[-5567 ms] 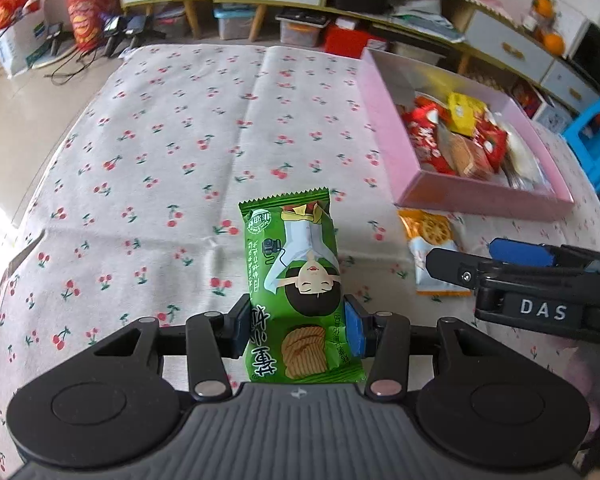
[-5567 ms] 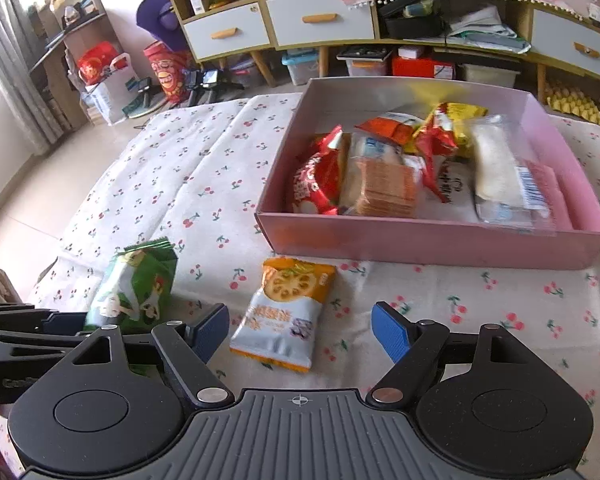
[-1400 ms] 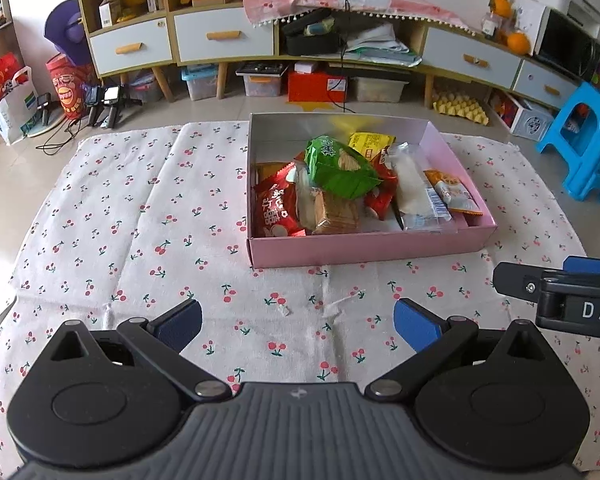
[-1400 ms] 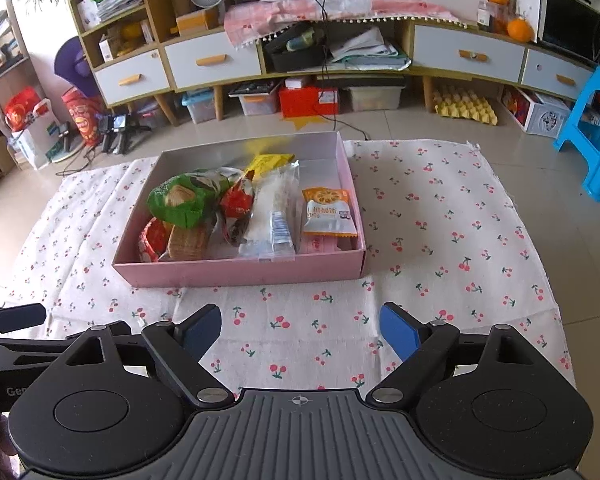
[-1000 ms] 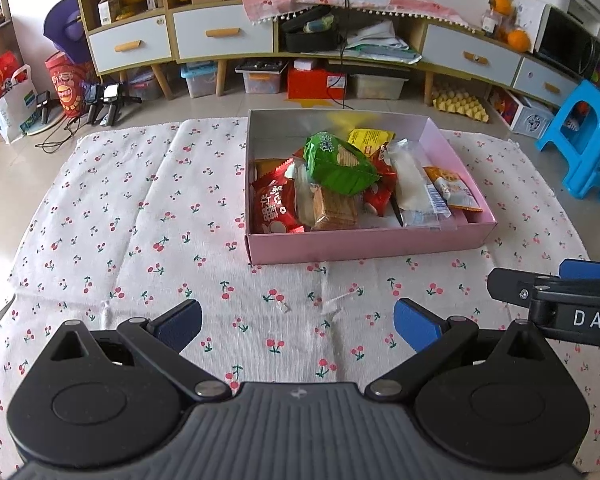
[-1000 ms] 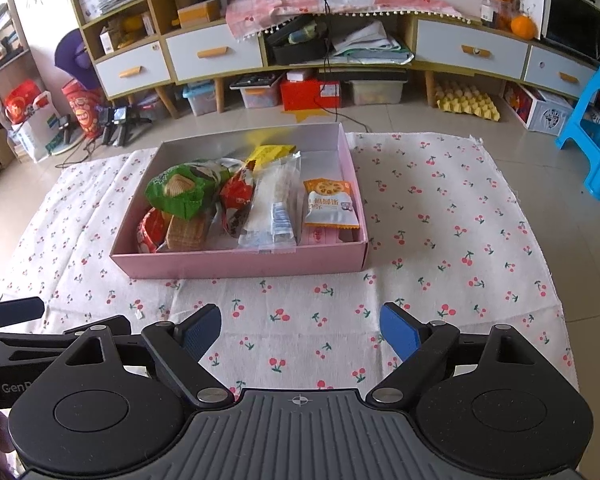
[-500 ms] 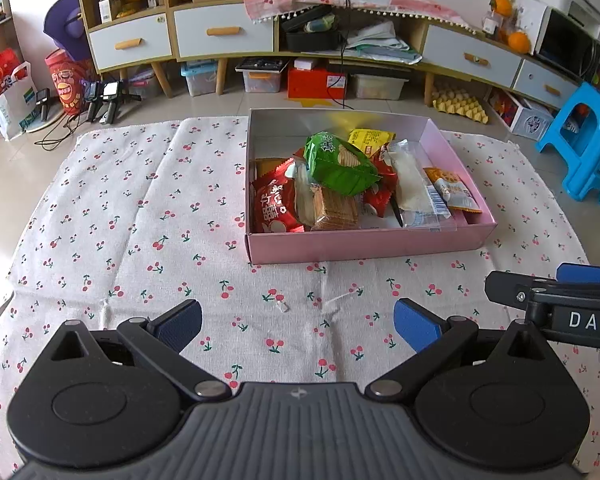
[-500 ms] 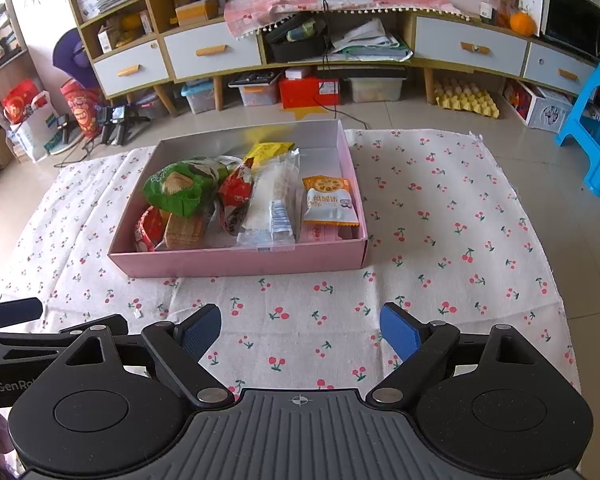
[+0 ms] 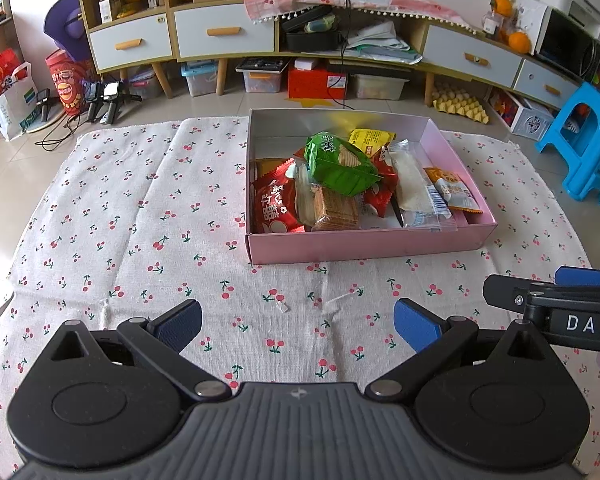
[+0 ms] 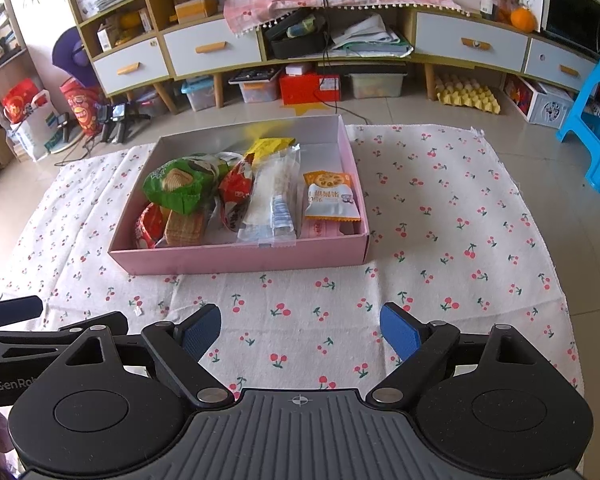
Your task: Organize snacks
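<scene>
Both tools hang over the near part of the cherry-print cloth (image 9: 148, 216) with nothing between their pads. The left gripper (image 9: 296, 326) has its jaws spread wide and empty, and the right gripper (image 10: 300, 330) is the same, wide apart with only bare cloth showing in the gap.

The snacks all lie in the pink box (image 9: 364, 244), which sits on the cloth farther away than either tool. A green chip bag (image 9: 340, 162) rests on top of the pile toward the box's left half, a red packet (image 9: 274, 208) lies in the near left corner, a clear-wrapped white snack (image 10: 274, 192) runs near to far through the middle, and an orange-and-white packet (image 10: 331, 196) lies flat at the right end.

No packet is left out on the cloth that I can see, so the sorting looks done. If any tidying follows, the box lies straight ahead and beyond both tools, its long side running left to right. From the left gripper it sits slightly right of centre; from the right gripper slightly left, so neither hand is clearly closer.
</scene>
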`<state>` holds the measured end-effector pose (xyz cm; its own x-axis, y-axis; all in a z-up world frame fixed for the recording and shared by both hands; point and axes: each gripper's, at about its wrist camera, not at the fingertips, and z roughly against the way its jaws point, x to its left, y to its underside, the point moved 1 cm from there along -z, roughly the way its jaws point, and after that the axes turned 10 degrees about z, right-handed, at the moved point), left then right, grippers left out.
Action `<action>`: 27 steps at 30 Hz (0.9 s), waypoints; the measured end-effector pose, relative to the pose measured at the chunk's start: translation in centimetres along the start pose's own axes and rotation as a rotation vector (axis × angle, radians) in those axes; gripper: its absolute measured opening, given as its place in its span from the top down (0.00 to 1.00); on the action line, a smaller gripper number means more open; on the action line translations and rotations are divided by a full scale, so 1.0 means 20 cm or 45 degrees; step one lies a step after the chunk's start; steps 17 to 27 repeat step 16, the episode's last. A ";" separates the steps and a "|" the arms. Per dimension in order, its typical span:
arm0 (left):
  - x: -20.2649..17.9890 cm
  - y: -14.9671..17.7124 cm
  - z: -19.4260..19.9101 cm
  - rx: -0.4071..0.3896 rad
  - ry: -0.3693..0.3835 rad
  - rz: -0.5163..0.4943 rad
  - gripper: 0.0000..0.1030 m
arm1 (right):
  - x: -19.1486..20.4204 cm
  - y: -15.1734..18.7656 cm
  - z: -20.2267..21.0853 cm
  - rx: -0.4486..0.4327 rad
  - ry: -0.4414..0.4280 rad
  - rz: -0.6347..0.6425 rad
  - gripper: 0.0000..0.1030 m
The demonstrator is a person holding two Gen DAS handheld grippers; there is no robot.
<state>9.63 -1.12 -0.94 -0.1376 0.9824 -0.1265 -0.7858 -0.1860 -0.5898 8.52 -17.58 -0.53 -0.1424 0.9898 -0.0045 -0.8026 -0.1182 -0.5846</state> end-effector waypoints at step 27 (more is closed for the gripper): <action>0.01 0.00 -0.01 0.014 -0.009 -0.005 0.01 | 0.00 0.01 -0.01 0.007 0.000 0.000 0.14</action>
